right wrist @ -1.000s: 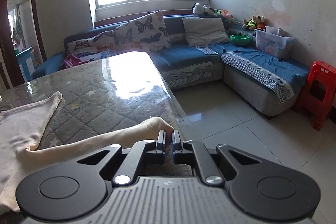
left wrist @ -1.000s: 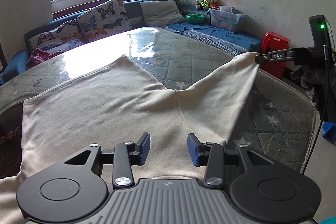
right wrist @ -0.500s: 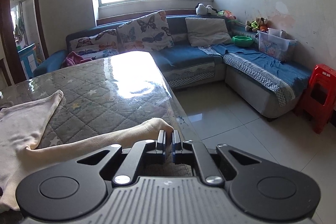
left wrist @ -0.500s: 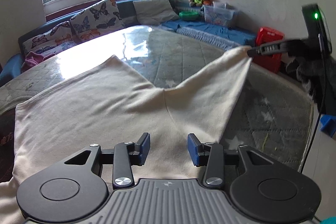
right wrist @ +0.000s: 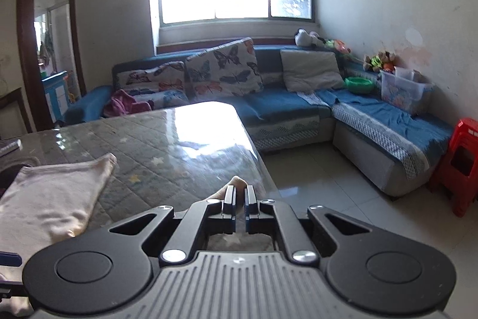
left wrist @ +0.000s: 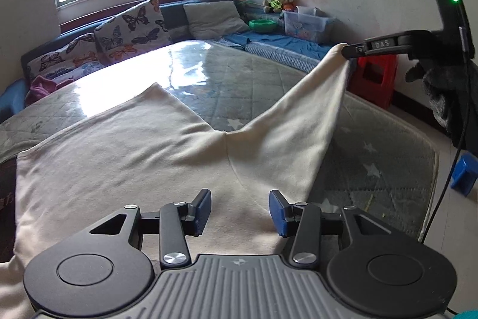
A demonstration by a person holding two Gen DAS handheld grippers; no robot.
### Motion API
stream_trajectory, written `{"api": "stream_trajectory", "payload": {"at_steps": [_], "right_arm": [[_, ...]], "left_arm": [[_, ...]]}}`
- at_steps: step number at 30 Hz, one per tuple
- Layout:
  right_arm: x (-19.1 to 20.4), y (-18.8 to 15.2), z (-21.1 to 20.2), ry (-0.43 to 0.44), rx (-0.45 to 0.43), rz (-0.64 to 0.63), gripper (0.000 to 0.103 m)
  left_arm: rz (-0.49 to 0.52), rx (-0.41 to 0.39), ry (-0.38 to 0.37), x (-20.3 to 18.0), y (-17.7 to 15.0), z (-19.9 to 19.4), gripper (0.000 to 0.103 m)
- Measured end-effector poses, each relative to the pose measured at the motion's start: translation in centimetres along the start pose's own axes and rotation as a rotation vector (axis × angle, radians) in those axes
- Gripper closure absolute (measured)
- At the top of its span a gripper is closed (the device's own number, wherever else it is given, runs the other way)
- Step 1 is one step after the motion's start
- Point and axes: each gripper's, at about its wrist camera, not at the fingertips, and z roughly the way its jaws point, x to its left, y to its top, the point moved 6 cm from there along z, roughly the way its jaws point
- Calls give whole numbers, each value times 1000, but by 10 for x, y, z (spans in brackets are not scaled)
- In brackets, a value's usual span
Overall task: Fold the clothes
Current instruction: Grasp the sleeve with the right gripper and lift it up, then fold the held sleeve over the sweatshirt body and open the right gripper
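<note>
cream garment (left wrist: 125, 157) spread on the quilted surface (left wrist: 239, 85), one corner lifted.
left claw (left wrist: 240, 210) hovers over the near cloth, its jaws opening with nothing pinched between them; to the right, the right claw (left wrist: 346, 51) is clenched on the garment's corner, holding it up off the surface near the right edge.

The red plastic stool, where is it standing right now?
The red stool stands on the tiled floor at the far right of the right wrist view, against the wall, just past the end of the blue sofa.
</note>
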Motion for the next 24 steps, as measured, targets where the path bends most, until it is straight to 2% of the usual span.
{"api": "stream_trajectory", "payload": {"at_steps": [6,13,19,24], "right_arm": [[45,29,-25,106,-62,-83,99],[128,49,-45,286,-108,-219,99],[211,41,-46,443,-81,-324,99],[273,9,-38,552,-6,-395,99]], "left_arm": [[-74,-42,56,30,1,-22,52],[-188,-72,140,71,-13,-50,49],[-269,-92,195,97,-33,-74,48],[-322,-93,230,112,-52,-91,46]]}}
